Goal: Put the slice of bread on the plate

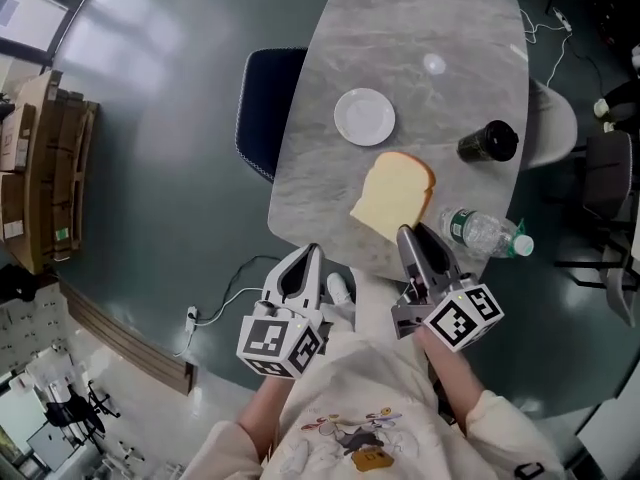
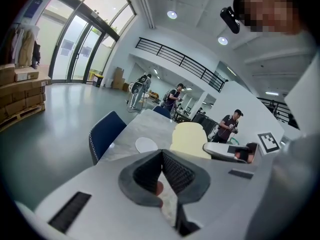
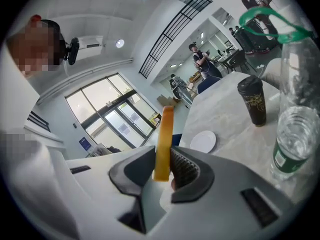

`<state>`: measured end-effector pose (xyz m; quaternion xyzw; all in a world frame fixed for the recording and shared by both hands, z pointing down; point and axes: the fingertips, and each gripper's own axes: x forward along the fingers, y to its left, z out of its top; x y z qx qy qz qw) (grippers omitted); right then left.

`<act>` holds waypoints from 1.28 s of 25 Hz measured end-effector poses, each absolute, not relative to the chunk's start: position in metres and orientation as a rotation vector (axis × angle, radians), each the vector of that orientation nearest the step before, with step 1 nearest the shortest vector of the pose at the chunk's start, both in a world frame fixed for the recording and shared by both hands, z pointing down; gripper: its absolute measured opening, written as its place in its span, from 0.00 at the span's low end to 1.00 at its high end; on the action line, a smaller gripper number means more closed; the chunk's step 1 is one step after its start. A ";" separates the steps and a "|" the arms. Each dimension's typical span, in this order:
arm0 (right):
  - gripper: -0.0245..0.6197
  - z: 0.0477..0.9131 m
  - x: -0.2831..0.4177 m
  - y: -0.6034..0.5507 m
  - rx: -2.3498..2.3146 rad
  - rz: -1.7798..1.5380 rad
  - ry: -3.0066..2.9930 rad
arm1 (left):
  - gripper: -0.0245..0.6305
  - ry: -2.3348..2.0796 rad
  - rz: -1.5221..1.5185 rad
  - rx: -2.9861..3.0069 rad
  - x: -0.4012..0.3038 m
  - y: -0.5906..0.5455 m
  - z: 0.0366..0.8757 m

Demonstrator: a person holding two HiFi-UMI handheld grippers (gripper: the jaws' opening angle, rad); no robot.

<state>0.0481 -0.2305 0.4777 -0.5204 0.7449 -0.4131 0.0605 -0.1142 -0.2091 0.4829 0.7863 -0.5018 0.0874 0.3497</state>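
Note:
A pale yellow slice of bread (image 1: pixel 392 196) hangs over the near part of the grey marble table (image 1: pixel 440 28). My right gripper (image 1: pixel 408 232) is shut on its near edge. In the right gripper view the bread slice (image 3: pixel 164 129) stands edge-on between the pads. The small white plate (image 1: pixel 364 116) lies empty beyond the bread, toward the table's left side; the plate (image 3: pixel 203 141) also shows past the right jaws. My left gripper (image 1: pixel 312 253) is off the table's near edge, left of the bread, shut and empty. From it the bread (image 2: pixel 190 139) and plate (image 2: pixel 146 144) show ahead.
A black cup (image 1: pixel 489 141) stands on the table's right side and a clear water bottle (image 1: pixel 485 233) lies close to my right gripper. A dark blue chair (image 1: pixel 258 108) is at the table's left edge, a pale chair (image 1: pixel 556 123) at its right.

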 end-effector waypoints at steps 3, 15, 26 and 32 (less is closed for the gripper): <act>0.19 0.492 0.051 -0.252 -1.585 -1.271 2.258 | 0.05 -1.308 0.230 2.027 -0.111 -0.226 0.493; 0.19 0.556 0.044 -0.340 -1.557 -1.375 2.238 | 0.05 -1.359 0.250 1.962 -0.103 -0.290 0.541; 0.19 0.607 0.046 -0.386 -1.609 -1.421 2.204 | 0.05 -1.379 0.278 1.922 -0.103 -0.328 0.587; 0.19 0.639 0.049 -0.404 -1.609 -1.472 2.166 | 0.05 -1.355 0.302 1.903 -0.096 -0.335 0.618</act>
